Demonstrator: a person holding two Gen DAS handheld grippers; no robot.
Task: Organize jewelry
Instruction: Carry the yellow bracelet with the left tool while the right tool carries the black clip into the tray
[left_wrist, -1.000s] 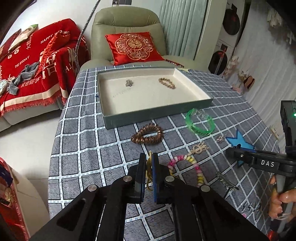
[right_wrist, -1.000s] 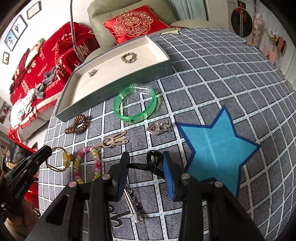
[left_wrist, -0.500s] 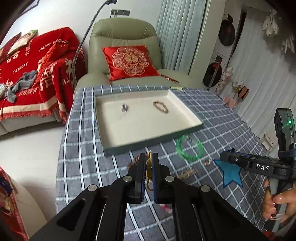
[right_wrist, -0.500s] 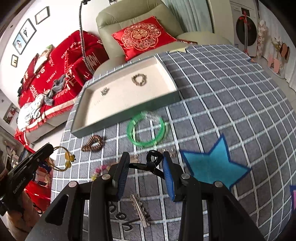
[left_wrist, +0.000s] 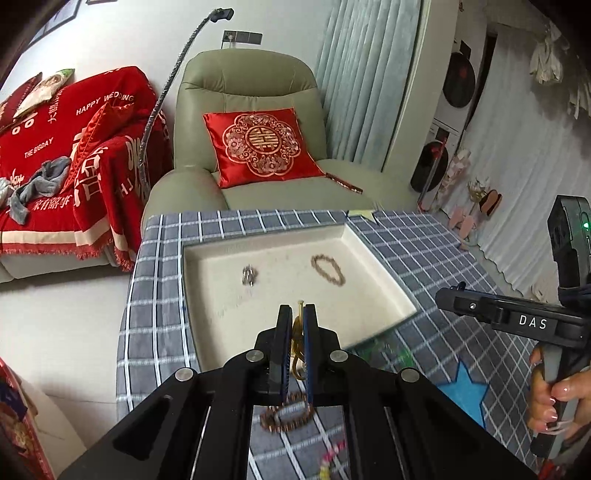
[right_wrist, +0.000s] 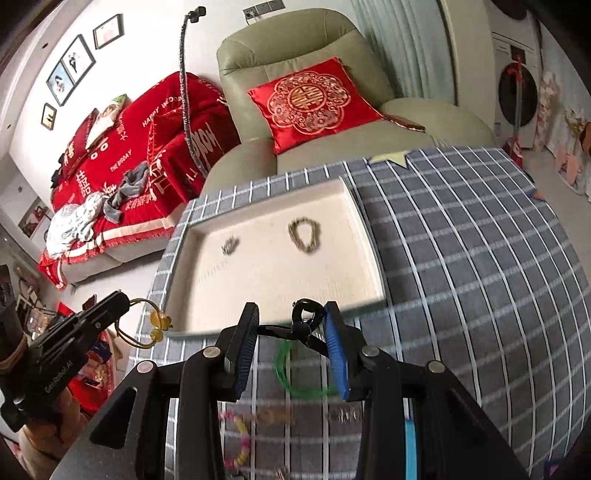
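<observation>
My left gripper (left_wrist: 297, 314) is shut on a gold bangle with yellow beads (left_wrist: 296, 345), held above the near edge of the cream tray (left_wrist: 384, 273). From the right wrist view the bangle (right_wrist: 147, 325) hangs from that gripper's tip at the left. My right gripper (right_wrist: 291, 319) is shut on a black hair clip (right_wrist: 301, 326) spanning its fingers, just before the tray's (right_wrist: 365, 236) near rim. A beaded bracelet (left_wrist: 328, 268) and a small silver piece (left_wrist: 248, 276) lie in the tray.
On the grey checked tablecloth: a brown coil hair tie (left_wrist: 286, 411), a green bangle (right_wrist: 301, 373), a pastel bead bracelet (right_wrist: 236, 439), a blue star (left_wrist: 463, 387). A green armchair with a red cushion (left_wrist: 260, 146) stands behind the table, a red-covered sofa at left.
Both grippers have risen and moved forward toward the tray, each carrying its item. The loose pieces on the cloth have slid down toward the frames' bottom.
</observation>
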